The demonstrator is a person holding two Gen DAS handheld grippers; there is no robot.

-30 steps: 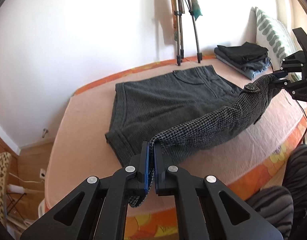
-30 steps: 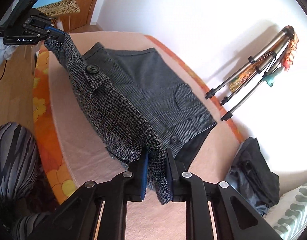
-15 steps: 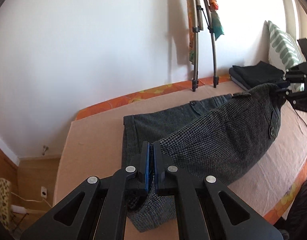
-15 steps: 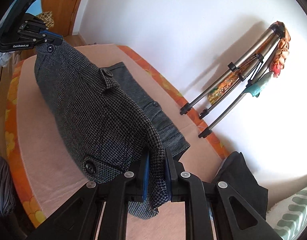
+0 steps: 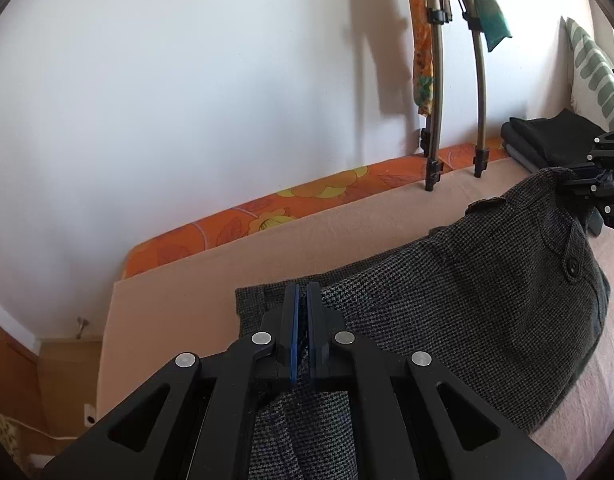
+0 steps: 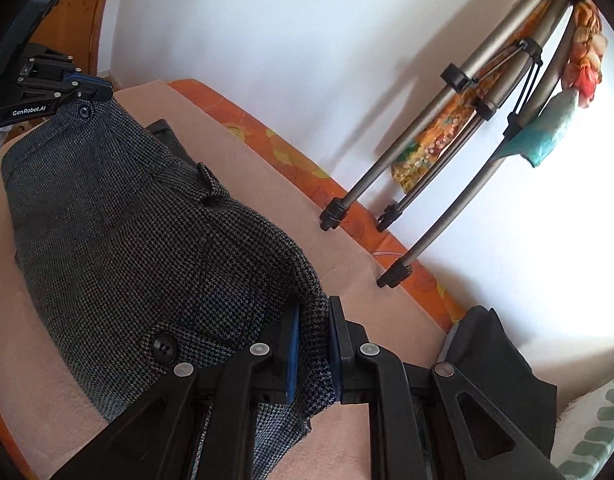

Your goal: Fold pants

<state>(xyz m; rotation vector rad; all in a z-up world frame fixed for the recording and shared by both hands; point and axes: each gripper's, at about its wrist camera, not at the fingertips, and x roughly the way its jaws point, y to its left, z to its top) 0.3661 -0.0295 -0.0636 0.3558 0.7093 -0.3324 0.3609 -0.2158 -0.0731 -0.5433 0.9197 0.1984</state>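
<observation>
Dark grey houndstooth pants (image 5: 467, 300) lie on a bed with a pink sheet (image 5: 179, 300). Their near half is folded over the far half and covers most of it. My left gripper (image 5: 302, 308) is shut on the fabric at the left end. My right gripper (image 6: 313, 316) is shut on the fabric at the right end, and it also shows at the right edge of the left wrist view (image 5: 587, 184). The pants fill the left of the right wrist view (image 6: 139, 248), with the left gripper (image 6: 87, 90) at their far corner.
Tripod legs (image 5: 435, 120) stand on the bed against the white wall. A stack of folded dark clothes (image 5: 547, 140) and a green patterned pillow (image 5: 595, 72) sit at the right. The orange flowered mattress edge (image 5: 307, 196) runs along the wall.
Both grippers have carried the lifted near half of the pants away from me, over the far half toward the wall, and lowered it; the fold now covers most of the lower layer.
</observation>
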